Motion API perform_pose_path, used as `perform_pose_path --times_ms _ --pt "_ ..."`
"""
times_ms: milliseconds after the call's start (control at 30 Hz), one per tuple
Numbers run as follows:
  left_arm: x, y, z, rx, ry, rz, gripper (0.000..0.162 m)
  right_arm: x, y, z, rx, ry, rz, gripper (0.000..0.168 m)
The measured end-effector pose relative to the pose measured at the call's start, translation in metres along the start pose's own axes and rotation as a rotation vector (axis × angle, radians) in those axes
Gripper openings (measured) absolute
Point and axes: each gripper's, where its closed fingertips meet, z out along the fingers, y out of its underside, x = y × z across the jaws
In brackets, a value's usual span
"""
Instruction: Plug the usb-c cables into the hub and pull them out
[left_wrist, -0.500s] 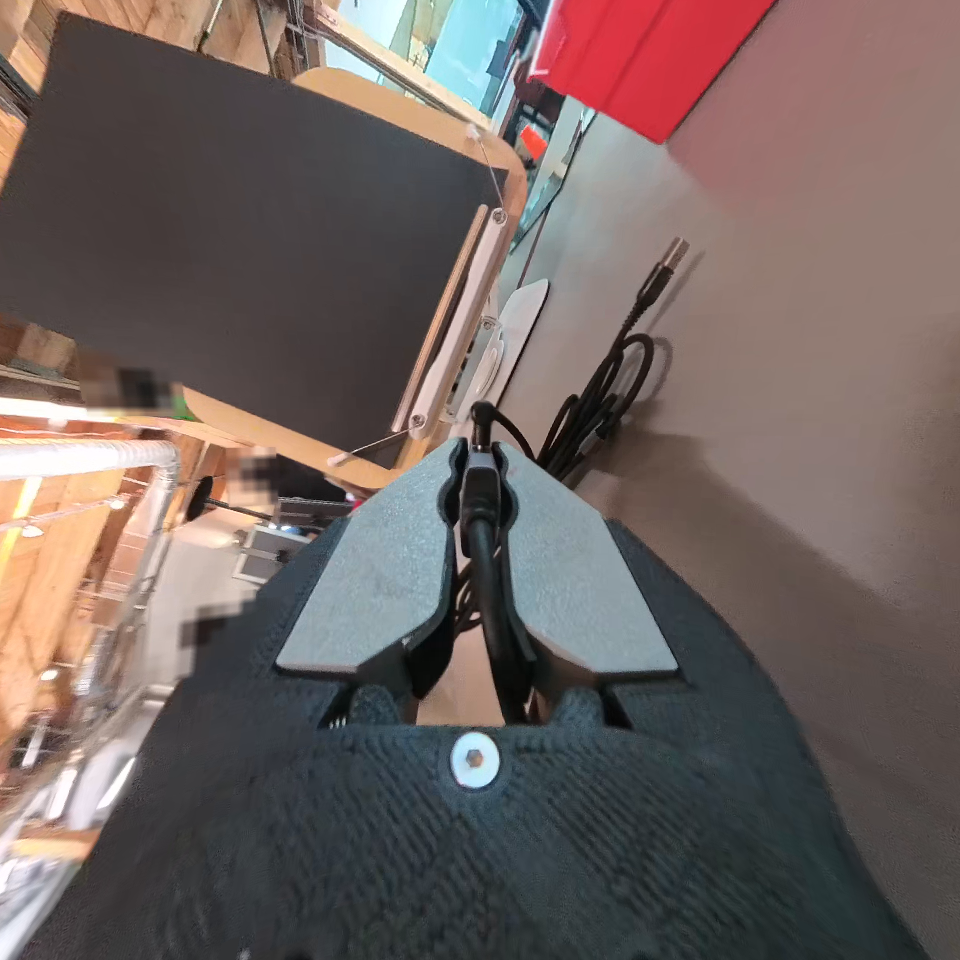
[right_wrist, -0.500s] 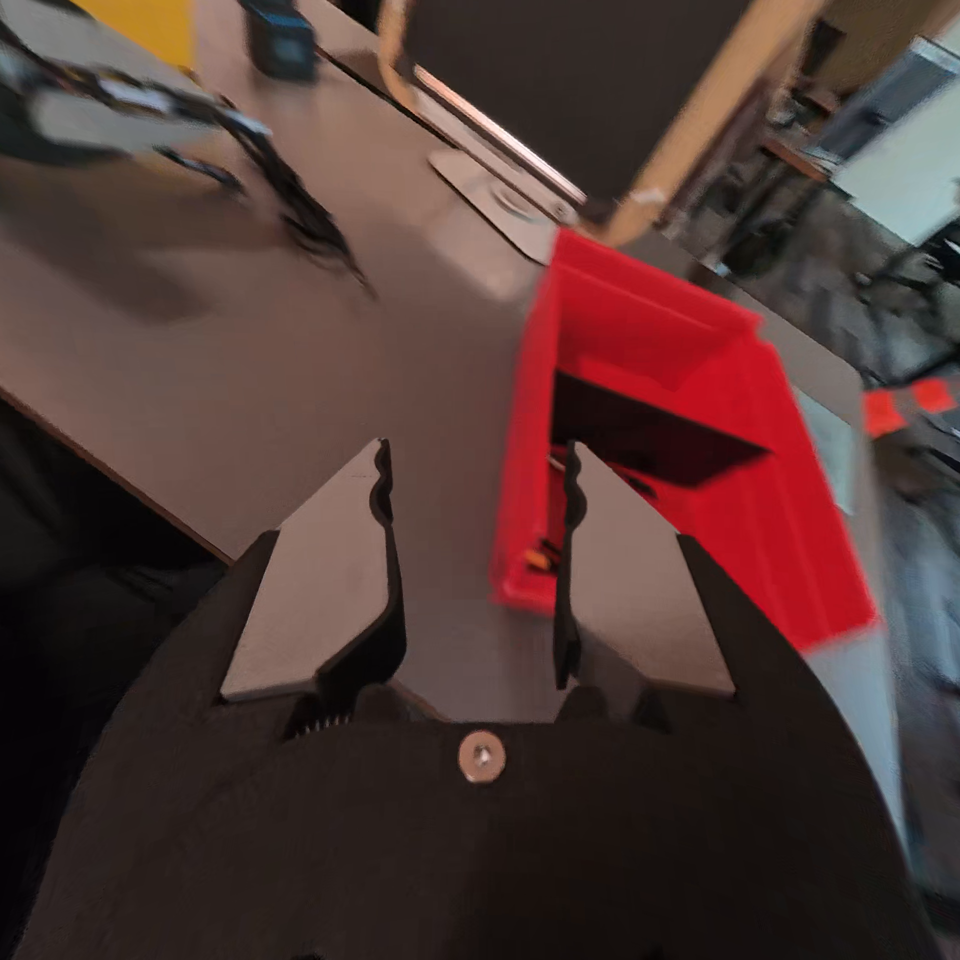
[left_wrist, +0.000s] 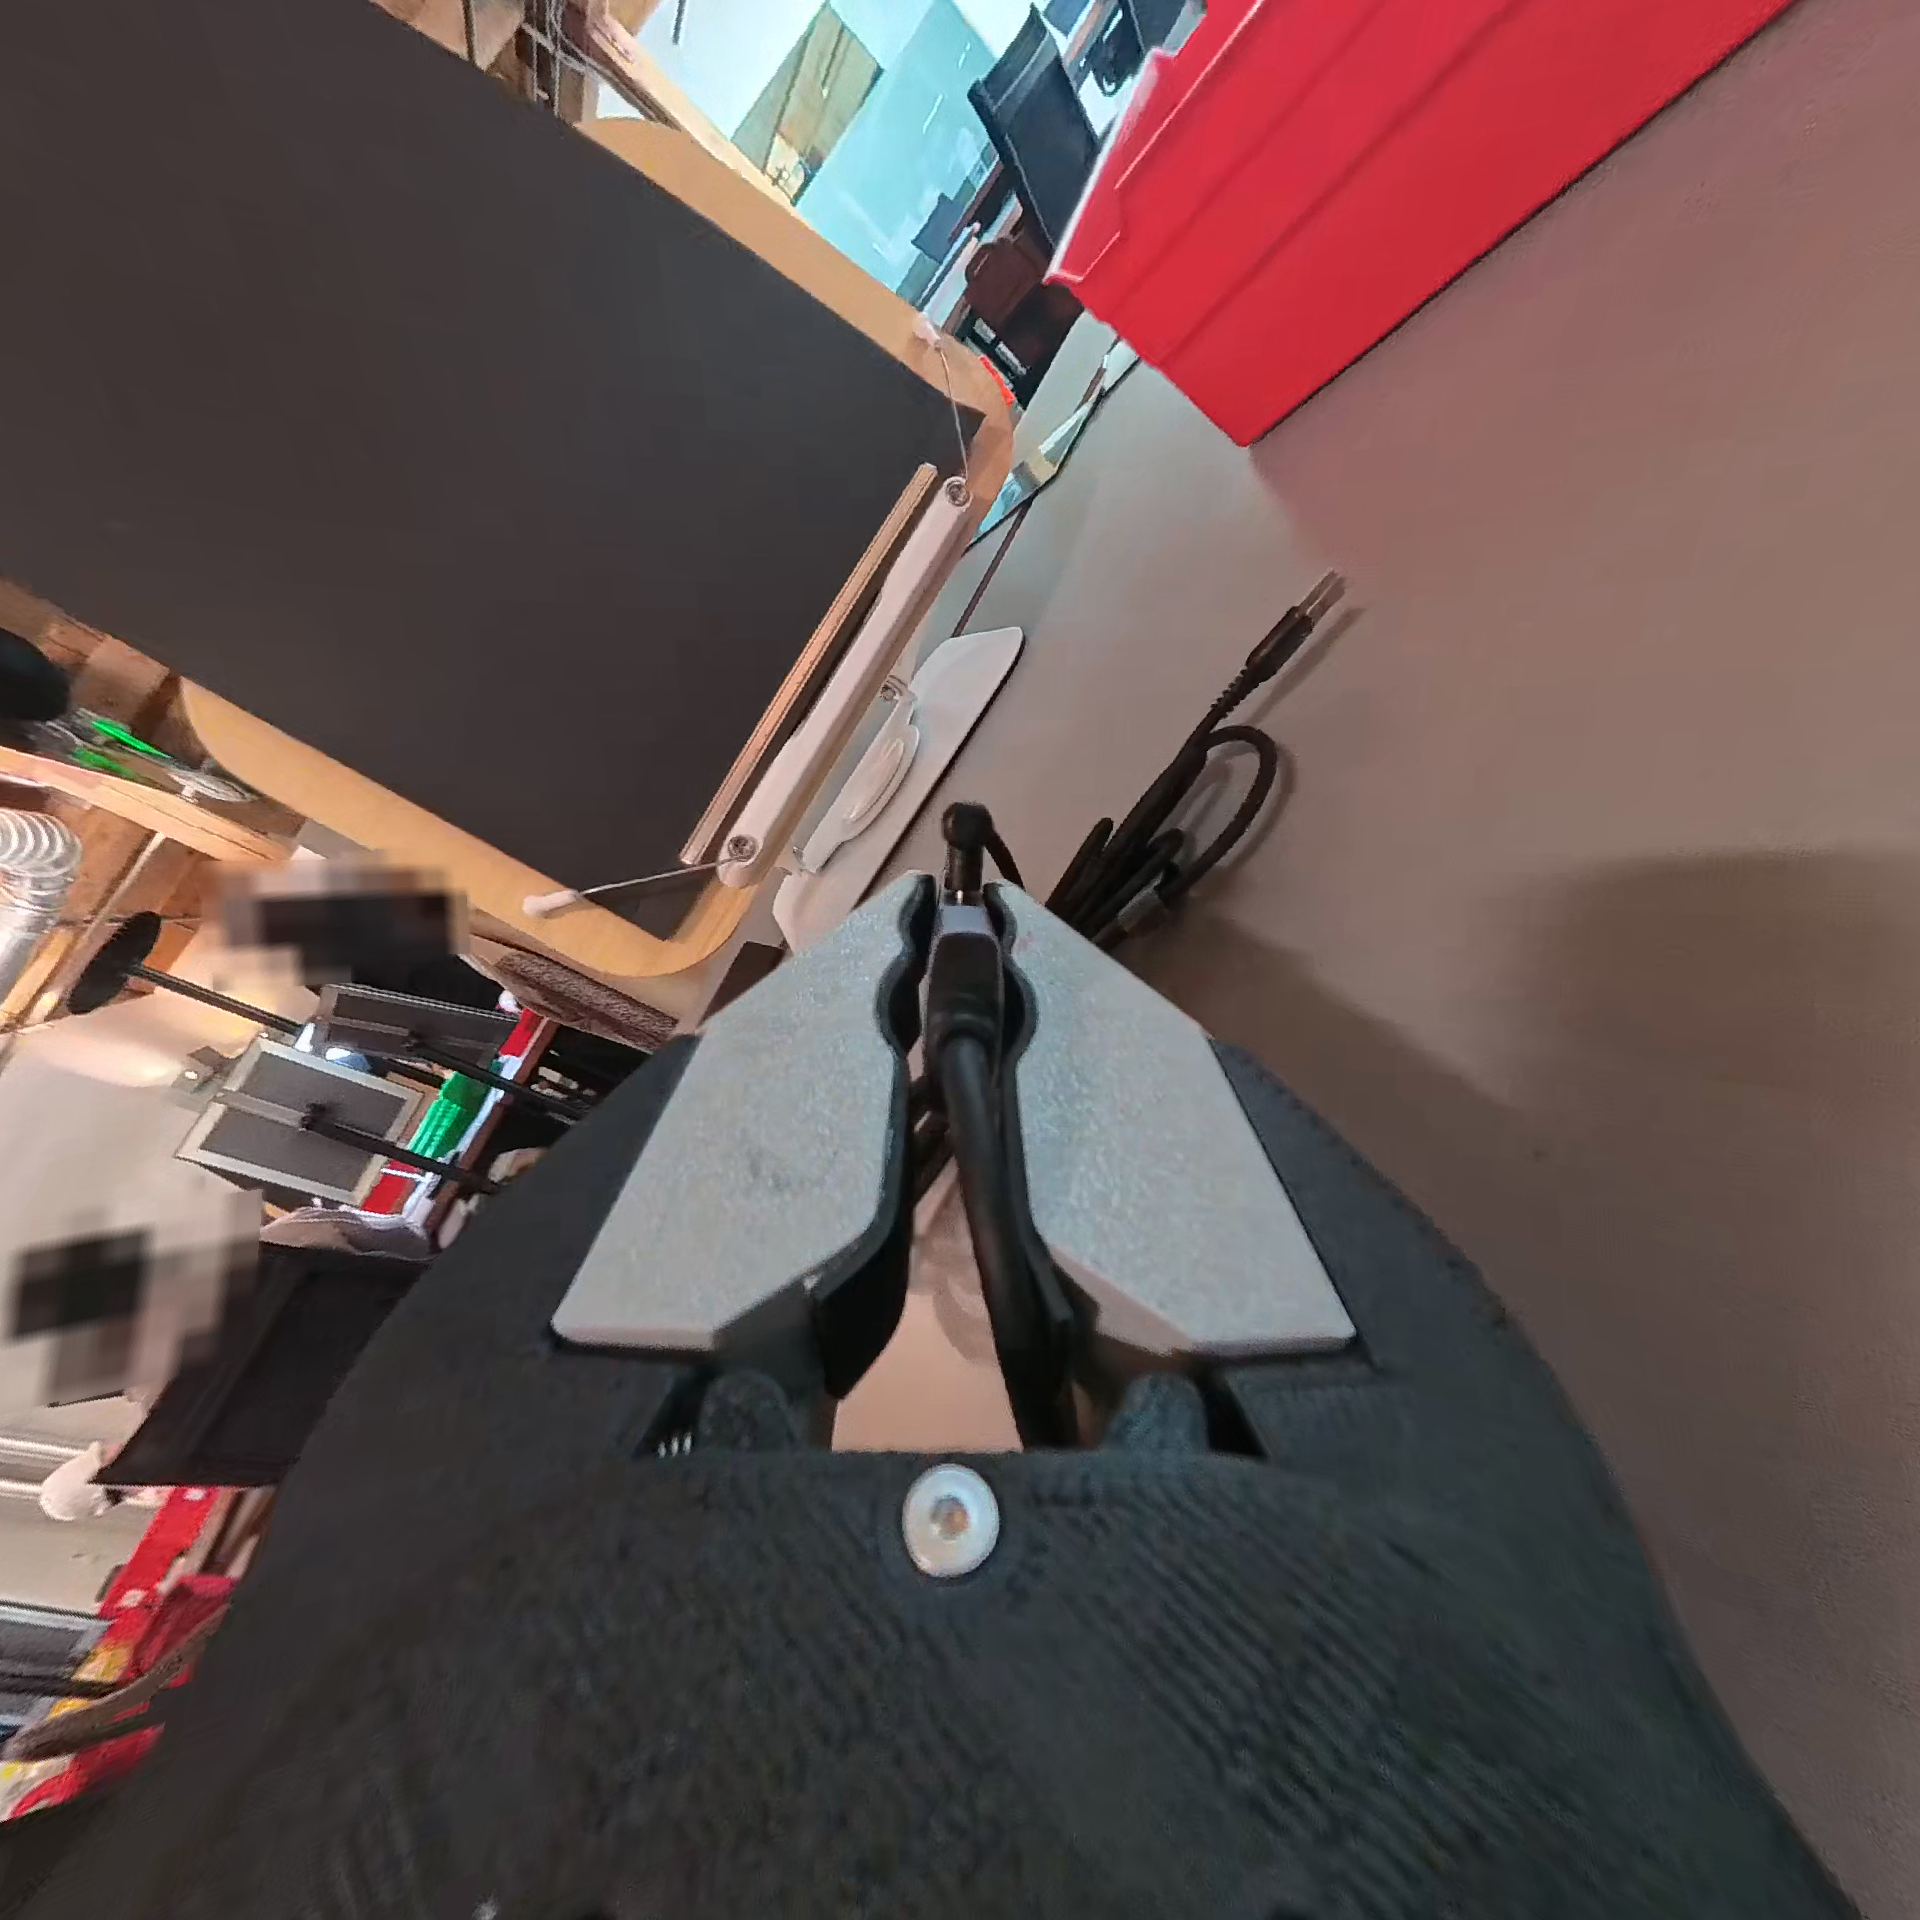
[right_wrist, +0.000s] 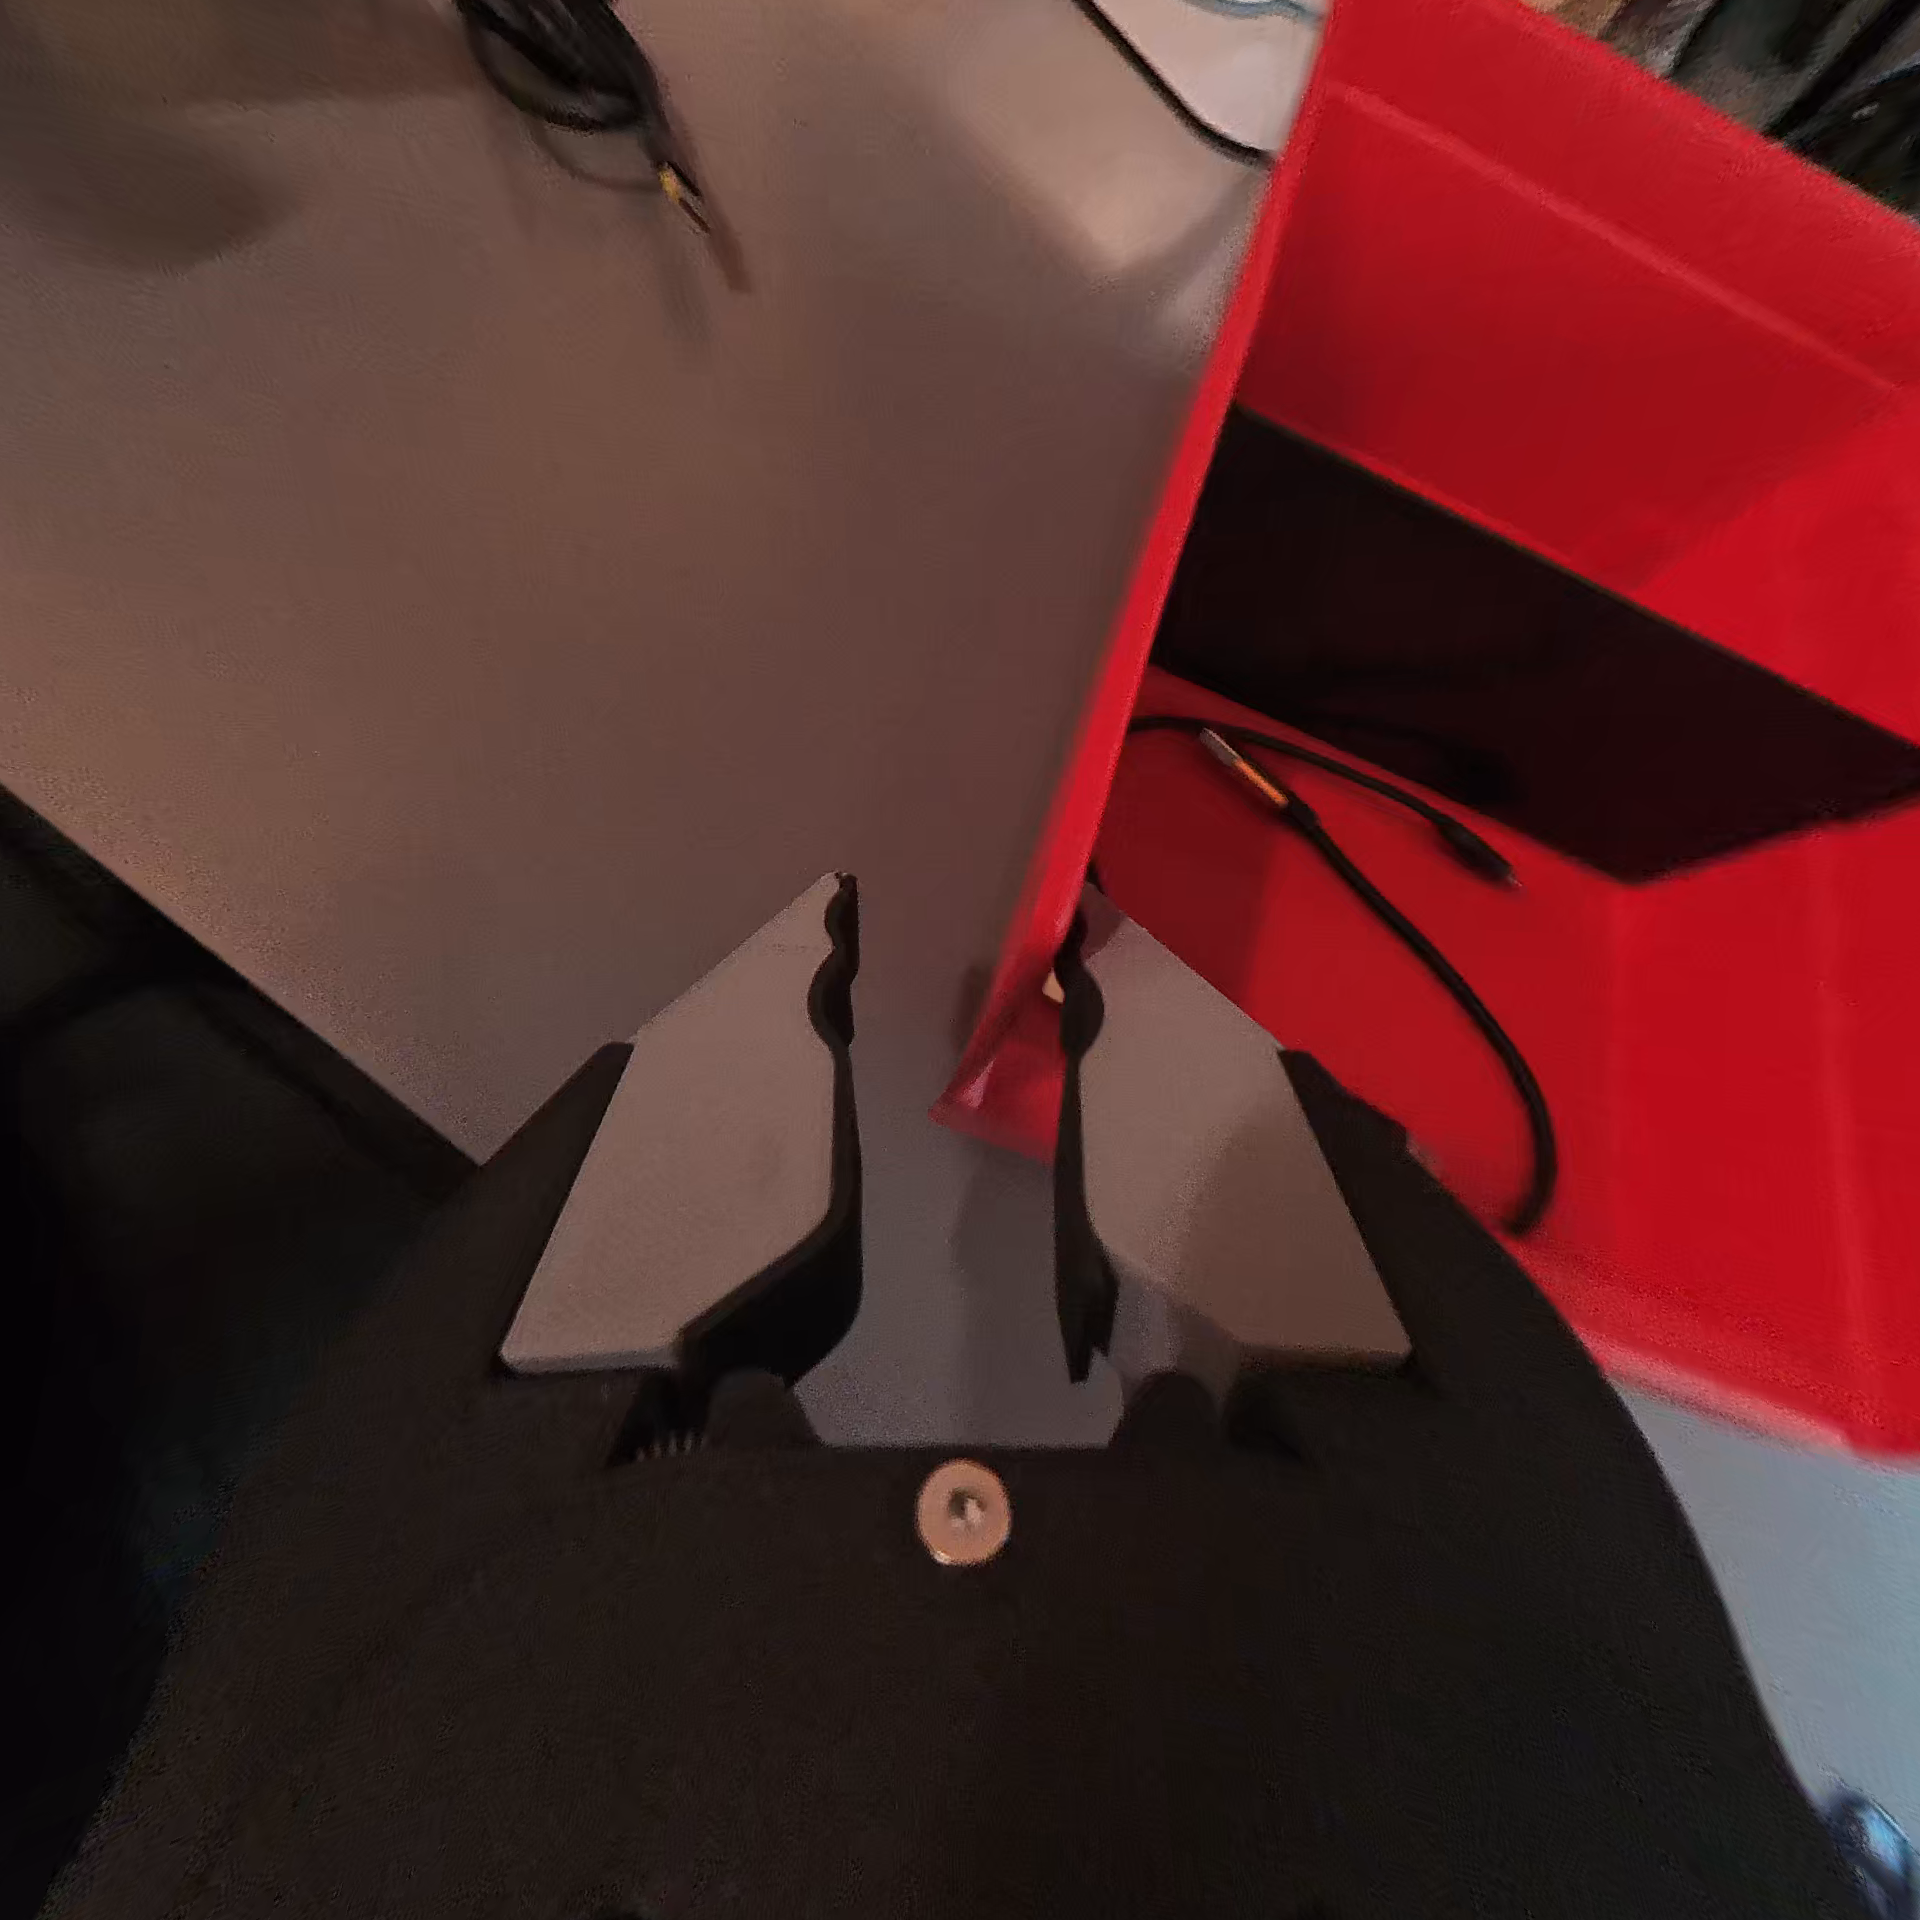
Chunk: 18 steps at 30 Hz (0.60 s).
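Black cable plug (left_wrist: 964, 961) sits clamped between the left gripper (left_wrist: 958, 904) fingers, jaws nearly closed on it, plug tip poking out past the fingertips, cord trailing back between the fingers toward the camera. View is rolled hard, so the grey table (left_wrist: 1558, 727) fills the right side. Just beyond the fingertips, a loose bundle of black cables (left_wrist: 1174, 821) lies on the table, one connector end (left_wrist: 1311, 603) pointing away to the far right. Red bin (left_wrist: 1351, 197) at far right, well apart from the bundle, bare table between them. Left of the bundle: a dark panel (left_wrist: 436, 416) with a wood edge, on a white foot (left_wrist: 935, 717) resting on the table. Hub not identifiable in this view.

Right wrist view, blurred: right gripper (right_wrist: 956, 914) jaws wide, nothing held. It hangs over the near table (right_wrist: 520, 571) edge; left fingertip over bare table, right fingertip at the near corner of the red bin (right_wrist: 1455, 364); contact unclear. Bin wall runs diagonally up to the right. Inside the bin: a black cable (right_wrist: 1455, 997) curving along the floor with a connector at its far end, and a dark flat panel (right_wrist: 1507, 675) behind it. Cable bundle (right_wrist: 582, 73) at far left, well apart from the gripper, wide open table between. Dark drop-off beyond the table edge at near left.
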Motion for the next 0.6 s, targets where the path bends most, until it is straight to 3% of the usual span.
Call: perform_pose_path --times_ms 67,133,233,400,500,600 --pt "0.001 0.000 -0.001 0.011 0.029 -0.043 0.008 -0.010 -0.015 0.009 0.021 -0.036 0.012 0.031" --pt "0.004 0.000 -0.001 0.025 0.079 -0.116 0.008 -0.009 -0.034 0.003 0.083 0.041 -0.043 0.030" --pt "0.007 -0.002 -0.004 0.067 0.182 -0.259 0.008 -0.013 -0.064 -0.026 0.172 0.115 -0.097 0.042" --pt "0.014 -0.025 -0.016 0.196 0.365 -0.461 0.007 -0.118 -0.152 -0.056 0.440 -0.330 -0.168 0.038" --pt "0.019 -0.033 -0.021 0.237 0.440 -0.516 0.007 -0.165 -0.188 -0.021 0.468 -0.496 -0.239 0.035" --pt "0.028 -0.042 -0.028 0.284 0.514 -0.541 0.007 -0.176 -0.214 0.045 0.480 -0.502 -0.259 0.022"
